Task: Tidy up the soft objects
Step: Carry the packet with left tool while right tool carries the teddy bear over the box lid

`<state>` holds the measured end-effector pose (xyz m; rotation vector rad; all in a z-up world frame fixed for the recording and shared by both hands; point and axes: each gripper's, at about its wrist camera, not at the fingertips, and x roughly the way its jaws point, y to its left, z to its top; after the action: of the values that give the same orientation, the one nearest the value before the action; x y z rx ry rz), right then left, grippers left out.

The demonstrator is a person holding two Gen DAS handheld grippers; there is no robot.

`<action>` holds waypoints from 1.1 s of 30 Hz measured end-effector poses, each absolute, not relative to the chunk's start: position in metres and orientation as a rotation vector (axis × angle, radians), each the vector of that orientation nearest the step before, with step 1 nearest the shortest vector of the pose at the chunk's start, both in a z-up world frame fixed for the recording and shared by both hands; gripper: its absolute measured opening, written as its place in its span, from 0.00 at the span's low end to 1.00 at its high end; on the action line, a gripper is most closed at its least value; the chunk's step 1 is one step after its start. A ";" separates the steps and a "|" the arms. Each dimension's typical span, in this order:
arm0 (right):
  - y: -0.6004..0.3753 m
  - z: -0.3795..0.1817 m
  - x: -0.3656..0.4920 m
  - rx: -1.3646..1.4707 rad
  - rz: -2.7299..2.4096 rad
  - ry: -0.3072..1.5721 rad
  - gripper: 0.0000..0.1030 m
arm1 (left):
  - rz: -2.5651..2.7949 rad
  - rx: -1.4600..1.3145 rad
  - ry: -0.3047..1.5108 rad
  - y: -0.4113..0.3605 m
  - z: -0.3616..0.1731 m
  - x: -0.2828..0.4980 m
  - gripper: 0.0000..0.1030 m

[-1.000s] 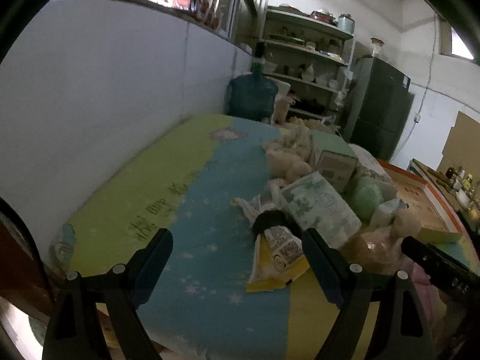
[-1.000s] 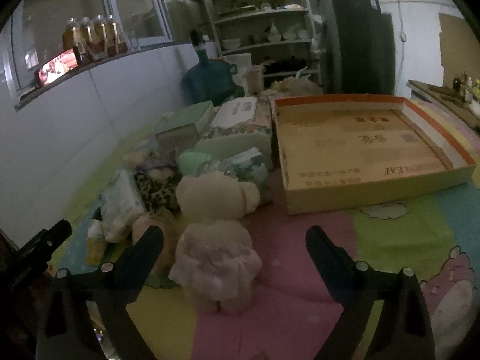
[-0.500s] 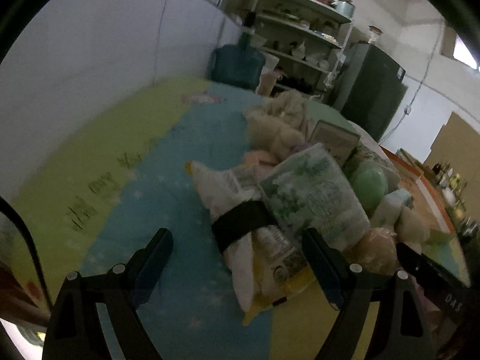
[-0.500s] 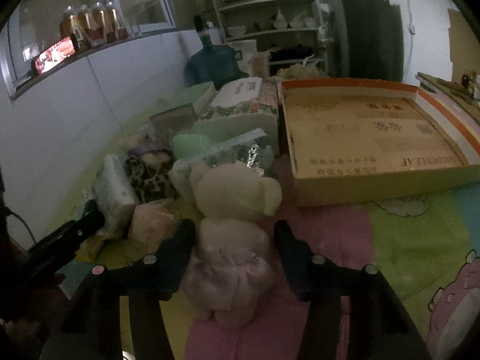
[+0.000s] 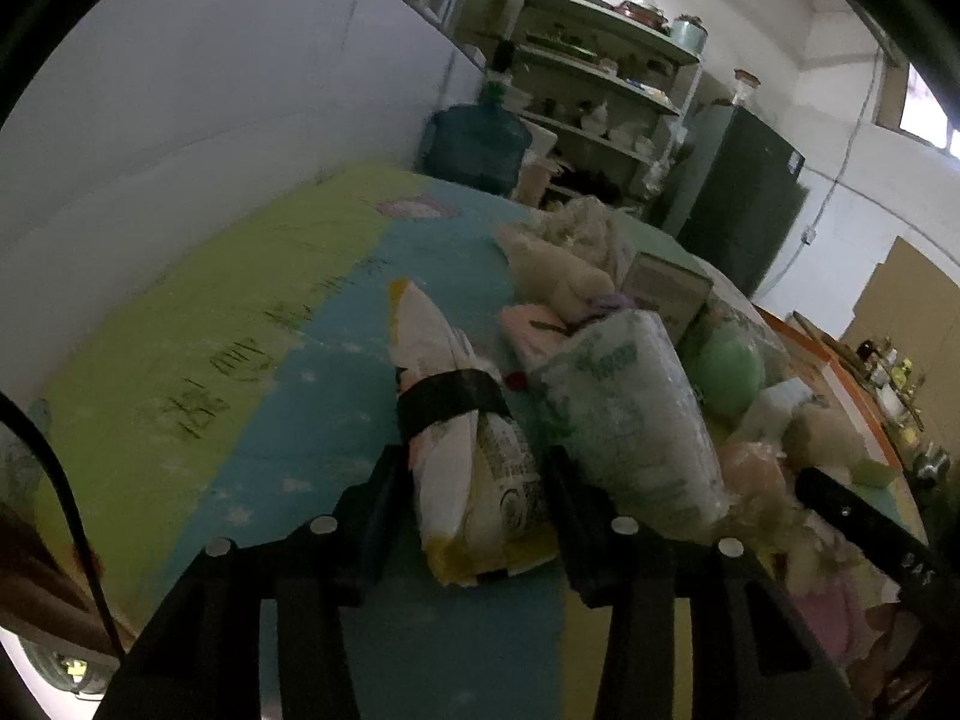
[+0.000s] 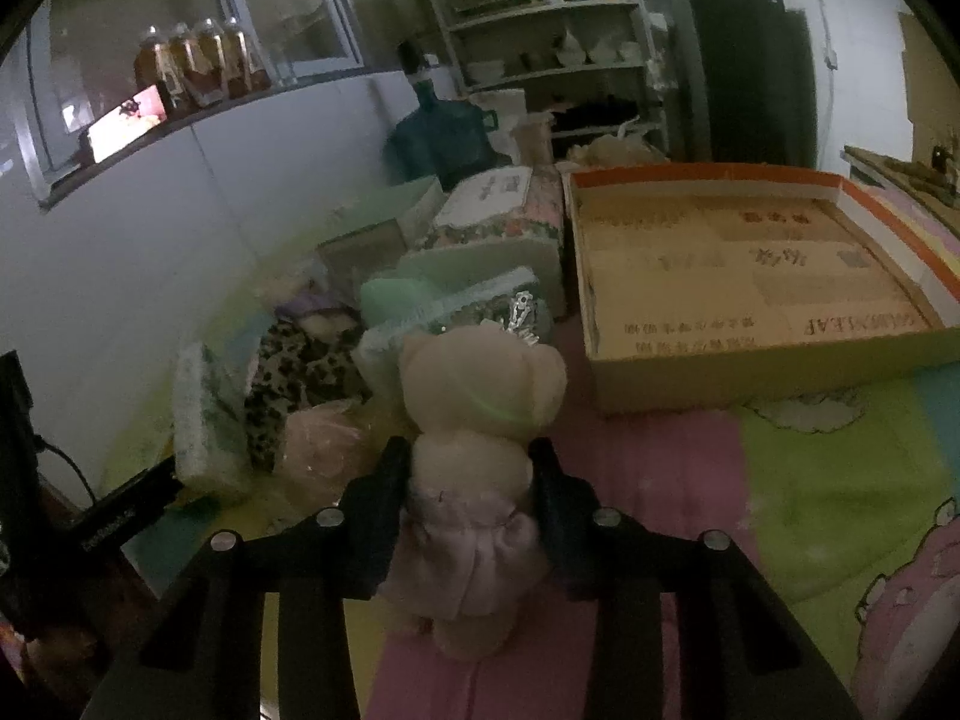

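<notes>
In the left wrist view my left gripper is shut on a white and yellow soft packet with a black band around its middle, lying on the blue part of the play mat. A white tissue pack lies just to its right. In the right wrist view my right gripper is shut on the body of a cream teddy bear in a pale pink dress, which sits upright on the pink mat. An open cardboard tray with an orange rim lies to the right behind the bear.
A heap of soft toys, tissue packs and boxes fills the middle of the mat. A white wall runs along the left. A water jug, shelves and a dark fridge stand at the far end.
Both grippers moved forward and closed: the left onto the banded packet, the right onto the teddy bear.
</notes>
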<state>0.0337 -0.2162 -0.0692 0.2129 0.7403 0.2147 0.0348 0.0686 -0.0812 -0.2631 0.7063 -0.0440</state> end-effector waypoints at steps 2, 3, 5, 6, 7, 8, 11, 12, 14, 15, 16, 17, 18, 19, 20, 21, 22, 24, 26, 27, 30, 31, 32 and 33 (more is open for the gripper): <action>-0.217 -0.066 0.031 0.210 0.215 0.725 0.40 | -0.034 -0.257 0.680 0.069 -0.076 0.031 0.43; -0.218 -0.064 0.029 0.210 0.216 0.719 0.39 | -0.029 -0.252 0.671 0.070 -0.072 0.028 0.43; -0.219 -0.061 0.028 0.211 0.218 0.708 0.39 | -0.027 -0.246 0.643 0.069 -0.063 0.026 0.43; -0.220 -0.060 0.026 0.212 0.218 0.704 0.39 | -0.028 -0.242 0.627 0.068 -0.058 0.025 0.42; -0.222 -0.058 0.026 0.214 0.219 0.698 0.39 | -0.033 -0.241 0.616 0.068 -0.054 0.024 0.42; -0.223 -0.056 0.025 0.215 0.219 0.693 0.39 | -0.039 -0.240 0.606 0.066 -0.049 0.024 0.41; -0.228 -0.047 0.023 0.220 0.217 0.667 0.39 | -0.058 -0.235 0.571 0.059 -0.033 0.024 0.41; -0.229 -0.044 0.022 0.220 0.217 0.657 0.39 | -0.068 -0.227 0.561 0.055 -0.028 0.025 0.41; -0.233 -0.039 0.021 0.221 0.214 0.643 0.39 | -0.086 -0.215 0.546 0.049 -0.021 0.025 0.41; -0.236 -0.037 0.021 0.222 0.213 0.636 0.39 | -0.094 -0.208 0.541 0.046 -0.018 0.026 0.41; -0.238 -0.035 0.020 0.224 0.212 0.630 0.39 | -0.103 -0.207 0.537 0.043 -0.015 0.027 0.41; -0.241 -0.033 0.020 0.226 0.210 0.625 0.39 | -0.109 -0.207 0.538 0.041 -0.014 0.028 0.40; -0.244 -0.032 0.019 0.228 0.209 0.621 0.39 | -0.114 -0.209 0.543 0.039 -0.013 0.030 0.40; -0.246 -0.031 0.018 0.230 0.208 0.617 0.39 | -0.119 -0.210 0.544 0.037 -0.012 0.031 0.40; -0.248 -0.029 0.018 0.230 0.207 0.613 0.39 | -0.124 -0.209 0.540 0.034 -0.010 0.031 0.40; -0.250 -0.028 0.017 0.230 0.206 0.608 0.39 | -0.128 -0.203 0.533 0.031 -0.008 0.031 0.40; -0.253 -0.026 0.016 0.232 0.205 0.601 0.39 | -0.129 -0.193 0.530 0.028 -0.007 0.031 0.39; -0.258 -0.023 0.015 0.236 0.204 0.590 0.39 | -0.140 -0.178 0.514 0.019 -0.003 0.029 0.39; -0.264 -0.019 0.014 0.242 0.204 0.576 0.39 | -0.153 -0.170 0.500 0.011 0.001 0.030 0.39; -0.267 -0.018 0.013 0.243 0.202 0.571 0.39 | -0.161 -0.168 0.493 0.007 0.004 0.031 0.39; -0.276 -0.014 0.013 0.245 0.197 0.558 0.39 | -0.187 -0.161 0.478 -0.005 0.010 0.034 0.39; -0.279 -0.013 0.012 0.247 0.195 0.554 0.39 | -0.194 -0.159 0.475 -0.009 0.012 0.036 0.39; -0.282 -0.011 0.012 0.248 0.191 0.549 0.39 | -0.203 -0.155 0.470 -0.015 0.014 0.038 0.39; -0.286 -0.010 0.012 0.248 0.187 0.544 0.39 | -0.212 -0.153 0.463 -0.019 0.016 0.039 0.39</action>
<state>0.0118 -0.2857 -0.0098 0.2484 0.5439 0.1875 0.0386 -0.0193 0.0156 -0.1531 0.4635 -0.2120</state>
